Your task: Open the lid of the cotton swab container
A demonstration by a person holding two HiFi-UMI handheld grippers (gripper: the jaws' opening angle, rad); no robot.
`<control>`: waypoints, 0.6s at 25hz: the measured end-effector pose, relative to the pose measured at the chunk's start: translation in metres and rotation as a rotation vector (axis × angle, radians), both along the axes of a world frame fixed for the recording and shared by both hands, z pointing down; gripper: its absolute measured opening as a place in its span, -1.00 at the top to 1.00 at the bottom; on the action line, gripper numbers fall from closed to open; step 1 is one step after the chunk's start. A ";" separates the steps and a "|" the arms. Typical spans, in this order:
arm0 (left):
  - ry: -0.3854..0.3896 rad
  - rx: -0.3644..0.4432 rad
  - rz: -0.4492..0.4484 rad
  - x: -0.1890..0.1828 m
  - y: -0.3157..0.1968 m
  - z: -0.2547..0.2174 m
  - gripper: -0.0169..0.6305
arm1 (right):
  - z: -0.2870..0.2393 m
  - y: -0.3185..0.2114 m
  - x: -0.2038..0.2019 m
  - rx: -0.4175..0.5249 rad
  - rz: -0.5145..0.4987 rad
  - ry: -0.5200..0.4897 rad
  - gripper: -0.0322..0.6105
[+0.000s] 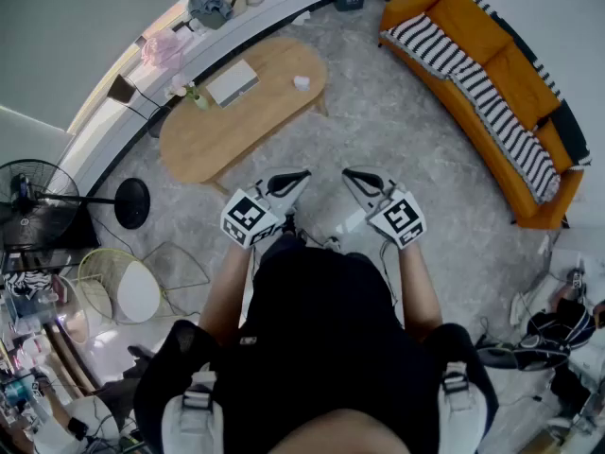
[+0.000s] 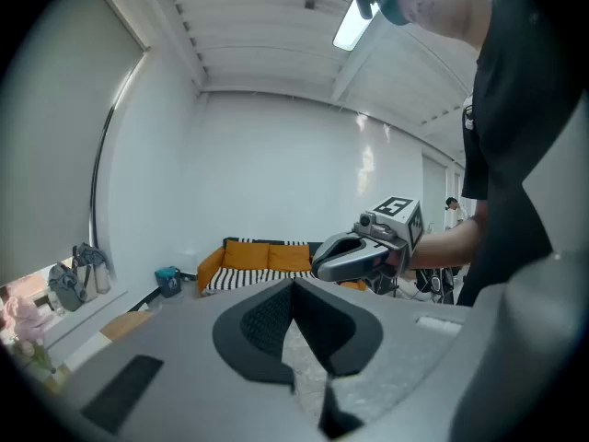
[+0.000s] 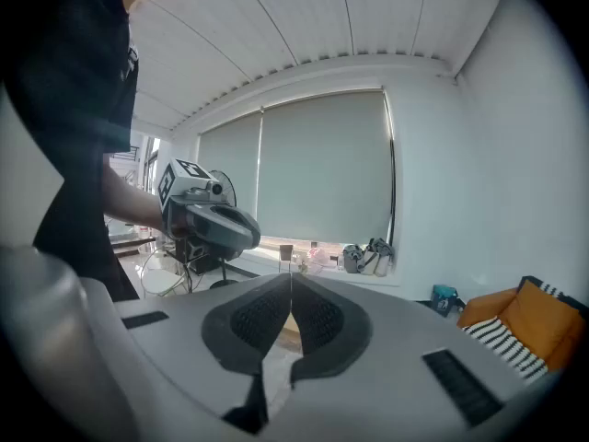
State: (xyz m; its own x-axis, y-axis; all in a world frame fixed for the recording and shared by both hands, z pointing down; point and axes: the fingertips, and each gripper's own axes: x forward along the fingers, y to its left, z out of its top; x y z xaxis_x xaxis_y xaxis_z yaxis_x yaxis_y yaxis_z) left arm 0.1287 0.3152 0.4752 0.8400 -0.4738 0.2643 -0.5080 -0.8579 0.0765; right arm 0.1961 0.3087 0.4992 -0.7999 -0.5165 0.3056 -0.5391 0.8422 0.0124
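Head view: 2 tongs, left gripper (image 1: pixel 302 175) & right gripper (image 1: pixel 348 173), were side by side over grey floor (image 1: pixel 378 112). 1 wooden table (image 1: pixel 217 135), 1 orange sofa (image 1: pixel 492 74). 1 small white item (image 1: pixel 301 82) lay on the table, well ahead of both, too small to ID as the swab container.
Left gripper view: jaws clenched, nothing between.
Right gripper view: same.

A small container (image 1: pixel 301 82) is set on a table (image 1: pixel 203 145) well ahead of the jaws; a sofa (image 1: pixel 473 36) is placed to their right.

Seemingly open floor (image 1: pixel 388 135) before low table (image 1: pixel 203 140)
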 end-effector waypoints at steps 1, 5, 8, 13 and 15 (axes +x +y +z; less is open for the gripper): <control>-0.002 0.002 -0.005 -0.003 -0.001 -0.001 0.95 | -0.002 -0.001 -0.002 0.004 -0.003 0.001 0.91; 0.003 0.014 -0.013 -0.011 -0.005 -0.010 0.95 | -0.011 -0.003 -0.012 0.017 -0.018 0.006 0.91; 0.005 0.016 -0.014 -0.015 -0.006 -0.013 0.95 | -0.015 -0.004 -0.018 0.022 -0.028 0.016 0.91; 0.003 0.011 -0.017 -0.020 -0.004 -0.014 0.95 | -0.016 -0.003 -0.024 0.021 -0.035 0.016 0.91; 0.004 0.006 -0.020 -0.026 -0.003 -0.013 0.95 | -0.015 -0.004 -0.029 0.018 -0.032 0.017 0.92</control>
